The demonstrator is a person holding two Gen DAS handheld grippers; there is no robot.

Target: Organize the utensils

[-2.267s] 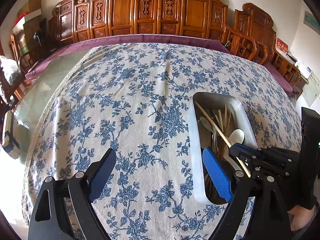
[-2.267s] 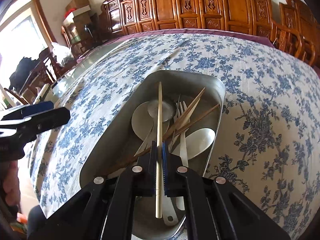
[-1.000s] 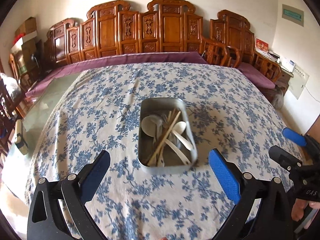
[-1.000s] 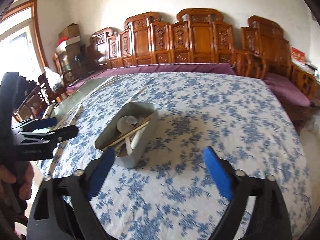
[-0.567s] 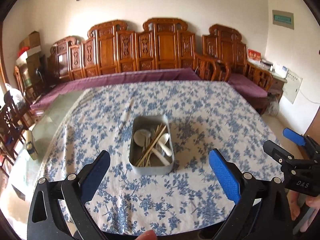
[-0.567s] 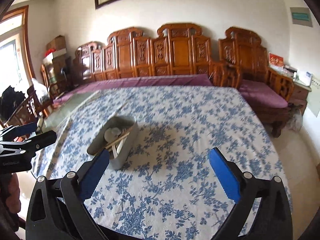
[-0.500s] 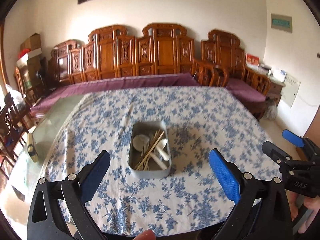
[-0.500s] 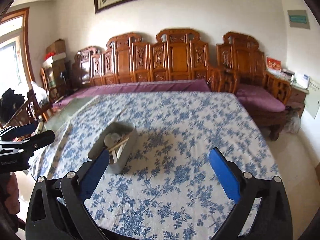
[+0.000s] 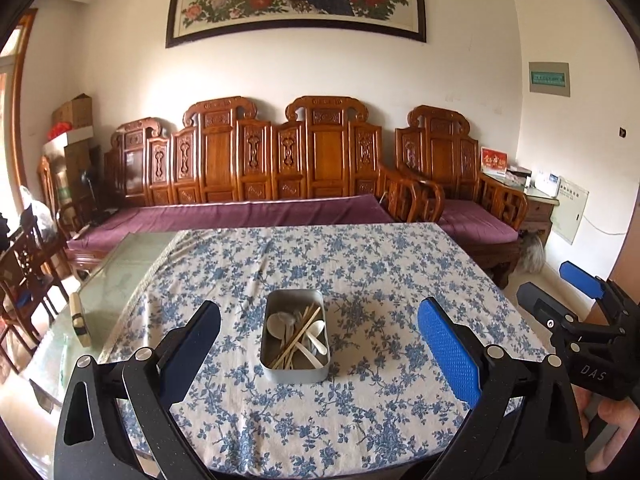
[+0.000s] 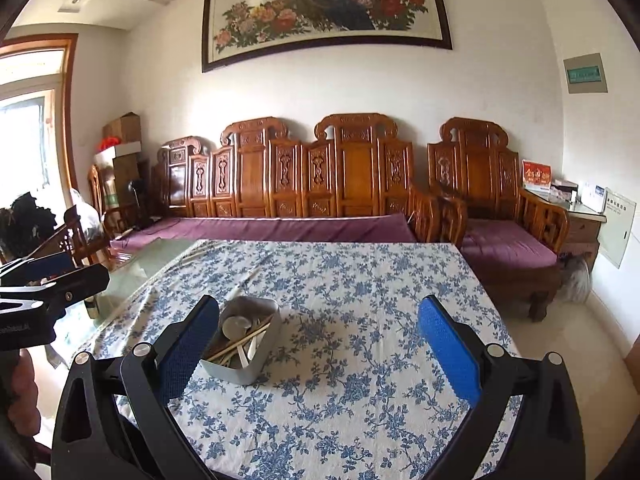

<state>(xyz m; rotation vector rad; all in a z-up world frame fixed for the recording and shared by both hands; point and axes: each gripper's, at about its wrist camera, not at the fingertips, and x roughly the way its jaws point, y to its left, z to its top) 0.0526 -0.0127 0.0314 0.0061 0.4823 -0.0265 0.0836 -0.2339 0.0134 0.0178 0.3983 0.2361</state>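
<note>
A metal tray (image 9: 295, 372) sits on the blue-flowered tablecloth (image 9: 360, 272). It holds white spoons (image 9: 279, 323), wooden chopsticks (image 9: 298, 340) and other utensils. The tray also shows in the right wrist view (image 10: 244, 372), low and left of centre. My left gripper (image 9: 318, 344) is open and empty, held back from the table's near edge, with the tray between its fingers in view. My right gripper (image 10: 318, 348) is open and empty, also back from the table. The right gripper shows at the right edge of the left wrist view (image 9: 580, 312).
A carved wooden bench (image 9: 280, 168) with purple cushions runs along the far wall. The table's left part is bare glass (image 9: 116, 276) with a small object (image 9: 78, 320) on it. Wooden chairs (image 9: 24, 272) stand at the left. The table's near edge (image 9: 320, 468) is just below my grippers.
The right gripper let go of a chopstick into the tray and opened. Both grippers have pulled far back and up from the table, so the tray now looks small.
</note>
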